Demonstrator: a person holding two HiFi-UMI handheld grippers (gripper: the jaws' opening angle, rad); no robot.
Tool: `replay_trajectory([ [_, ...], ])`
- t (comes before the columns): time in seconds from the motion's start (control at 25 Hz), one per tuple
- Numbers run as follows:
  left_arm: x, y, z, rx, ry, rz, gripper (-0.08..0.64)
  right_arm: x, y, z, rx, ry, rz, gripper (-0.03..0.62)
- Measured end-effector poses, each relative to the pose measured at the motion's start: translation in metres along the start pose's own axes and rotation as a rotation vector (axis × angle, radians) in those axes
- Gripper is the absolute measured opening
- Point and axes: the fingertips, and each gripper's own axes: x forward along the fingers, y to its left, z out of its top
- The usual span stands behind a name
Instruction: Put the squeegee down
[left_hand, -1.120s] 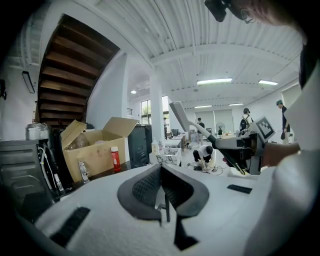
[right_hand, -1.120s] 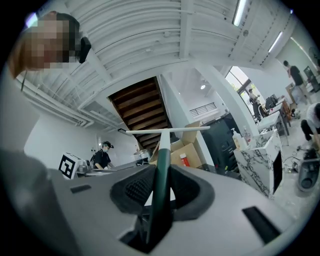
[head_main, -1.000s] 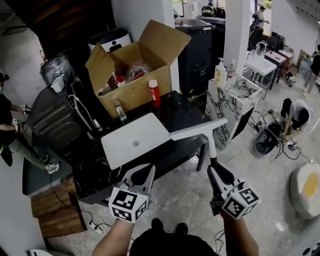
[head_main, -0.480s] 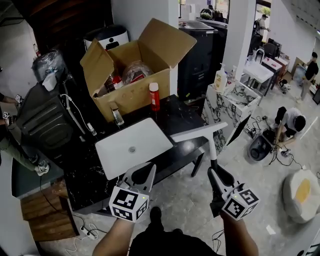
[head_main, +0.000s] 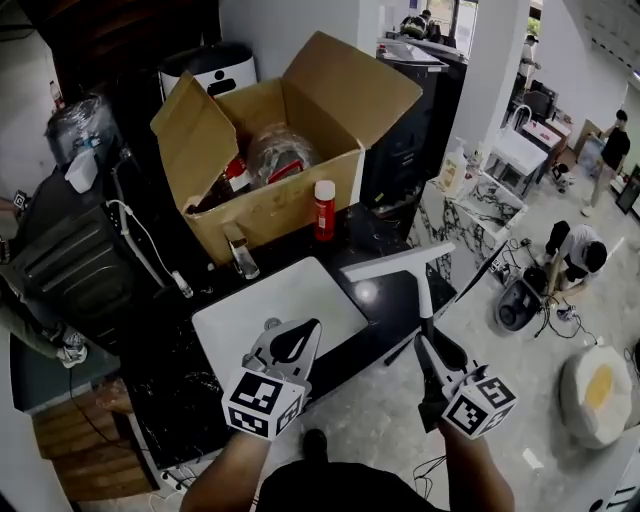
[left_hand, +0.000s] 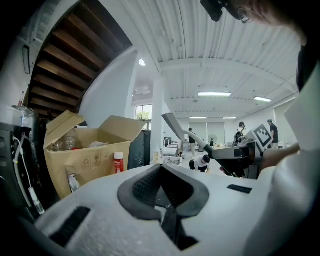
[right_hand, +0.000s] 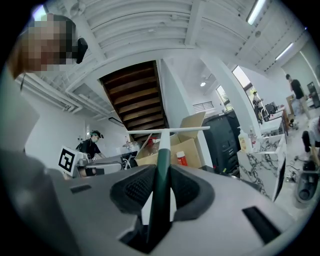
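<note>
The squeegee (head_main: 400, 262) has a long white blade and a handle that turns dark green near the grip. My right gripper (head_main: 432, 345) is shut on that green handle (right_hand: 161, 185) and holds it upright, the blade (right_hand: 167, 131) lying crosswise at the top. In the head view the blade hangs over the right front corner of the black table (head_main: 395, 290). My left gripper (head_main: 298, 338) is shut with nothing in it, over the front edge of a white flat panel (head_main: 300, 295). From the left gripper view, the squeegee (left_hand: 174, 124) and right gripper (left_hand: 235, 156) show at the right.
An open cardboard box (head_main: 270, 200) full of items stands at the back of the table, with a red bottle (head_main: 324, 210) and a small clear bottle (head_main: 243, 260) in front of it. A marble counter (head_main: 470, 205) stands to the right. People crouch on the floor (head_main: 570, 250) at far right.
Both grippers and the squeegee have come forward to the table. The left gripper now reaches over the white panel's front edge, and the blade is over the table's corner.
</note>
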Motion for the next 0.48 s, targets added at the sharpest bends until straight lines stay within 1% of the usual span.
replay_trajectory([
  [0.2, 0.015, 0.029, -0.001, -0.027, -0.007, -0.042, 0.006, 0.020, 0.003, -0.004, -0.009, 0.020, -0.038, 0.100],
  [0.36, 0.026, 0.035, -0.012, -0.056, 0.013, -0.064, 0.006, 0.022, -0.009, -0.021, 0.022, 0.056, -0.076, 0.100],
  [0.48, 0.037, 0.038, -0.020, -0.063, 0.030, -0.076, 0.006, 0.027, -0.019, -0.028, 0.042, 0.063, -0.087, 0.100],
])
